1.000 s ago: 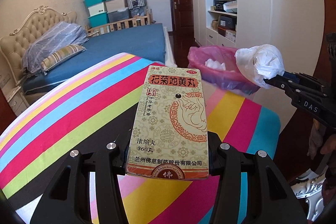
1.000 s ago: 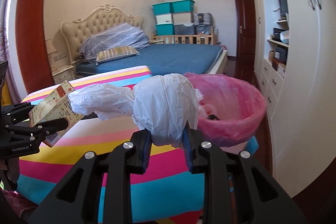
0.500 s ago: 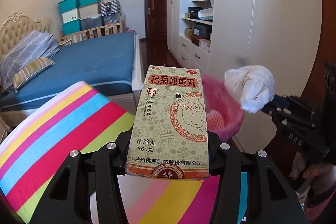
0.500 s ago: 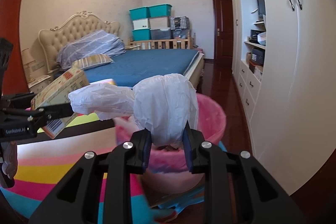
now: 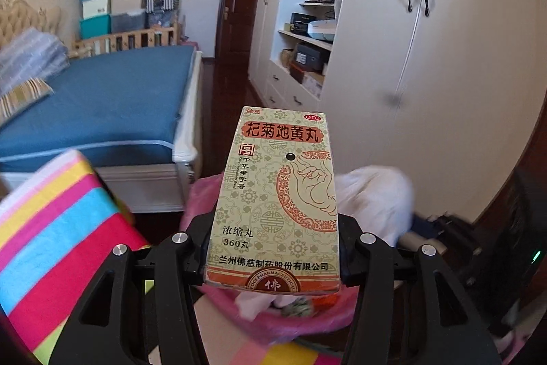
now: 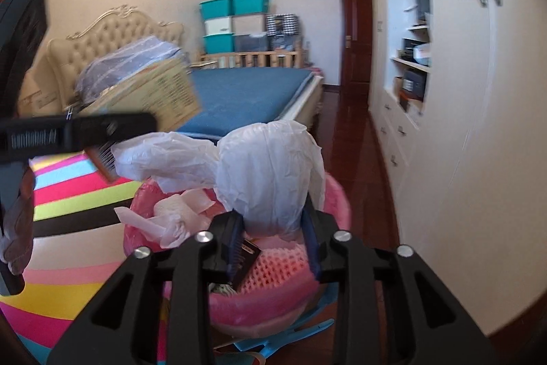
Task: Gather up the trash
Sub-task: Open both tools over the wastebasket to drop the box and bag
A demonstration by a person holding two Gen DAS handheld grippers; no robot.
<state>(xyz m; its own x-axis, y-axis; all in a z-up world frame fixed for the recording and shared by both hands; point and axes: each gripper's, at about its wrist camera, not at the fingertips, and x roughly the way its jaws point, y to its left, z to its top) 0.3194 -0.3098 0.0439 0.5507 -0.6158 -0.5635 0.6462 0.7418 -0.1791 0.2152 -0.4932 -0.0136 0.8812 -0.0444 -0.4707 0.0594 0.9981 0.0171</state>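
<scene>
Right wrist view: right gripper (image 6: 273,224) pinches a white bag (image 6: 270,177) directly above the pink bin (image 6: 336,204), which already holds crumpled tissue (image 6: 177,218). Left gripper (image 5: 273,248) clamps a box (image 5: 277,194) by its lower sides, upright, over the near rim of the bin (image 5: 205,194), close beside the bag. Release one item at a time. Spread the right jaws first with the bag centred over the opening, then advance the box past the rim, tilt it downward, and open. Risk: the bag's loose tail may catch on the left gripper.
</scene>
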